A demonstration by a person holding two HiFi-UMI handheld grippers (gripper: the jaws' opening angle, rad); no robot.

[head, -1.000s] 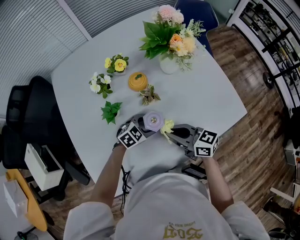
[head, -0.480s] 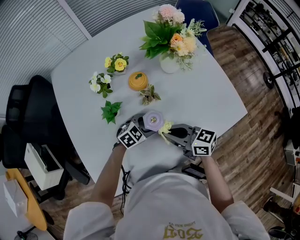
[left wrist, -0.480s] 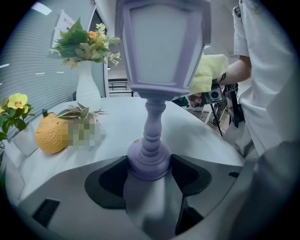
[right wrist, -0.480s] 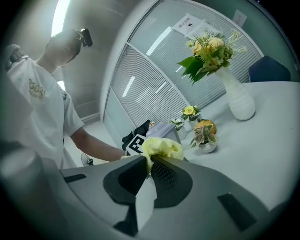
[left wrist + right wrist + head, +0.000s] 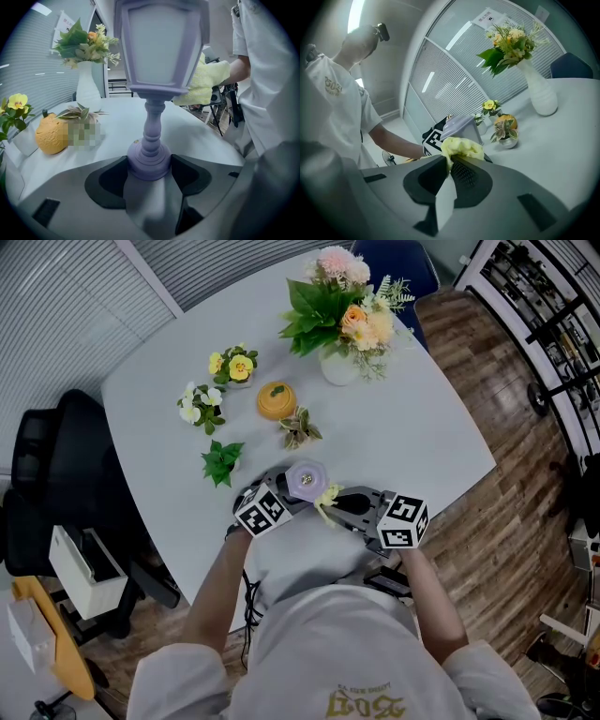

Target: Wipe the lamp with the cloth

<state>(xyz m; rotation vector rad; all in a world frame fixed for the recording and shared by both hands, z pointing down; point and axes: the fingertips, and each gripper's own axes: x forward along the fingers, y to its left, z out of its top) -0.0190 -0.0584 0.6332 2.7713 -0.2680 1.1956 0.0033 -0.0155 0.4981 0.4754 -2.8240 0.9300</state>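
A lilac lantern-shaped lamp (image 5: 306, 481) stands upright near the table's front edge. My left gripper (image 5: 149, 169) is shut on the lamp's round base (image 5: 149, 161); its stem and shade (image 5: 161, 44) rise right ahead in the left gripper view. My right gripper (image 5: 451, 164) is shut on a pale yellow cloth (image 5: 461, 146), which is pressed against the right side of the lamp shade (image 5: 462, 127). In the head view the cloth (image 5: 328, 495) touches the lamp's right side, and the right gripper (image 5: 349, 505) comes in from the right.
On the white table (image 5: 412, 427): a white vase of flowers (image 5: 342, 310) at the back, an orange-shaped ornament (image 5: 276, 401), a small potted plant (image 5: 299, 430), two yellow and white flower pots (image 5: 234, 367) and a green sprig (image 5: 221, 463). A black chair (image 5: 52, 474) stands left.
My right gripper and the cloth have slid a little to the left, closer against the lamp's side. The left gripper and the lamp have stayed put.
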